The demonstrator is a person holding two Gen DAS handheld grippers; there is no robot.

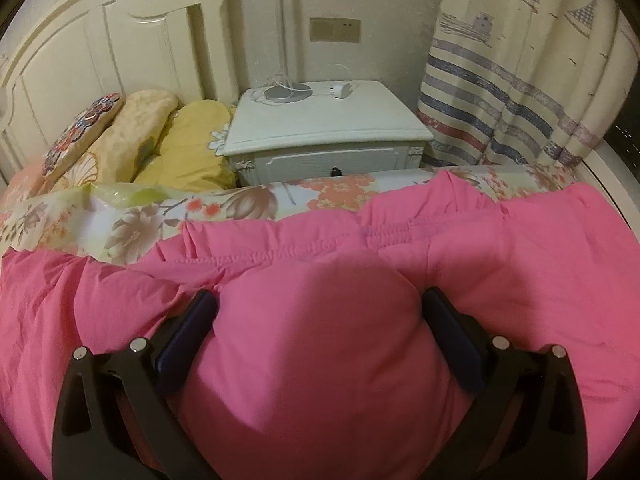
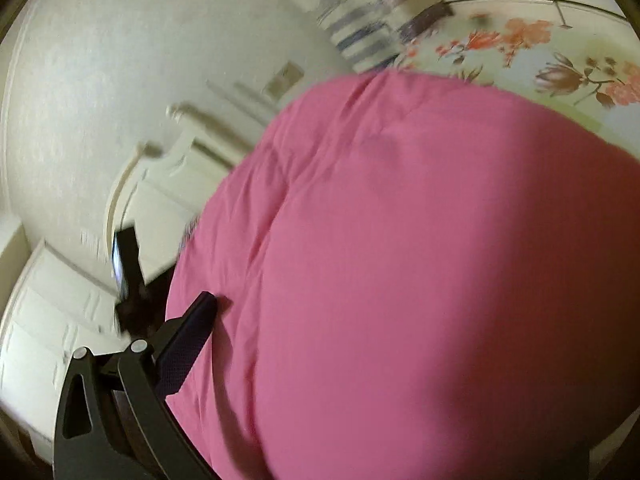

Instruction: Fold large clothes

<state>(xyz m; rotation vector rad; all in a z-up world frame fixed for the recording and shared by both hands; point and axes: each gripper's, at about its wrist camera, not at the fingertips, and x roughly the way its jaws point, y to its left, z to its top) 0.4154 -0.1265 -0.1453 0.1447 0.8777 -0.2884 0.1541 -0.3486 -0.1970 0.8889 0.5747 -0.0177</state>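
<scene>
A large puffy pink padded garment [image 1: 480, 248] lies spread across the floral bed. My left gripper [image 1: 320, 304] has its two fingers squeezing a thick bulge of the pink fabric [image 1: 316, 340] between them. In the right wrist view the same pink garment [image 2: 420, 260] fills most of the frame, lifted and blurred. Only the left finger [image 2: 192, 336] of my right gripper shows, pressed against the fabric; the other finger is hidden behind the cloth.
A floral bedsheet [image 1: 280, 196] covers the bed. Yellow and patterned pillows [image 1: 160, 140] lean on the cream headboard [image 1: 100, 40]. A white nightstand [image 1: 324, 136] with a lamp base and charger stands beyond the bed. A striped curtain [image 1: 520, 80] hangs at right.
</scene>
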